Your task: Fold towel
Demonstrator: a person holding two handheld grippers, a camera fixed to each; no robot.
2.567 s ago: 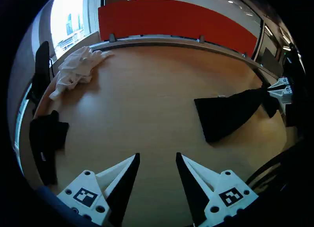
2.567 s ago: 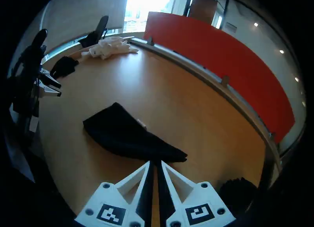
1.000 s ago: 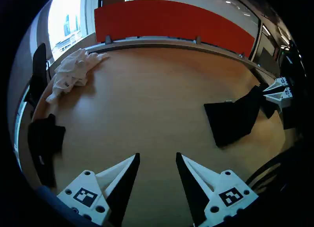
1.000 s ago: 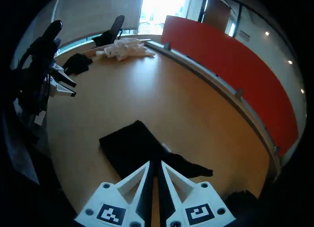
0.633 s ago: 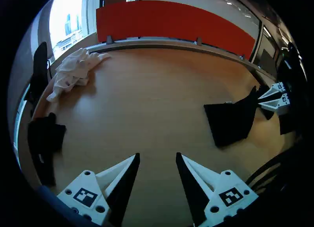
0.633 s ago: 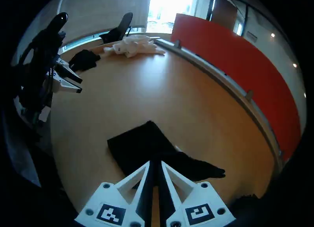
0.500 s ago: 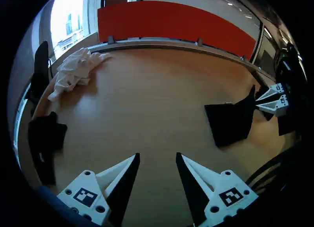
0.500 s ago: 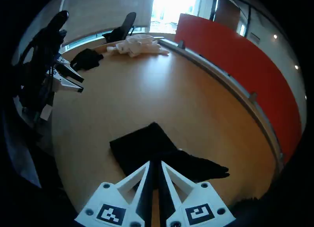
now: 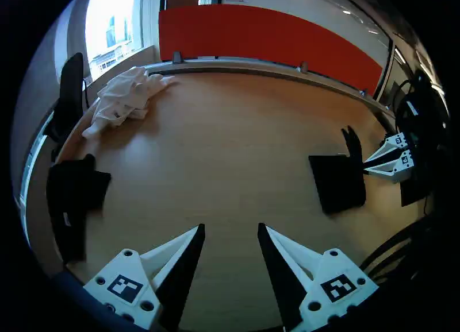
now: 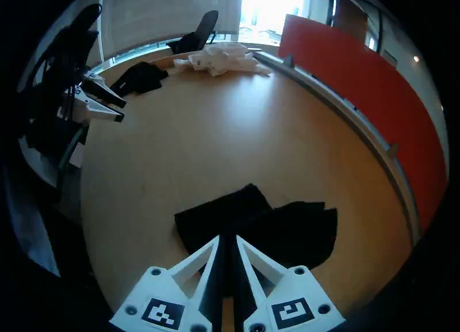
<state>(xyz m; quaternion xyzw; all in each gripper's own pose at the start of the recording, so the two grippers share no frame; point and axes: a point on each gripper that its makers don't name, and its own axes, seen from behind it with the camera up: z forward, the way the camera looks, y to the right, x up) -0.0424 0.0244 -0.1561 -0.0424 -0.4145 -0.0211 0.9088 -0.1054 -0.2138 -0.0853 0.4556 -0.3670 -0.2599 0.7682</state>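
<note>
Pinching edge of black towel (image 10: 259,223): right gripper (image 10: 228,249), fingers nearly together w/ cloth between. Left gripper (image 9: 230,234) spread wide over bare wood, holding nothing. Towel soft, matte, mostly flat on table (image 9: 230,136), well off to right of left gripper; rough rectangle, two overlapping layers, one corner flap sticking up. Table smooth light wood, curved rim. Crumpled white cloth (image 9: 123,96) at far corner; dark cloth (image 9: 72,200) heaped at left edge. Flat red panel (image 9: 264,36) behind.
</note>
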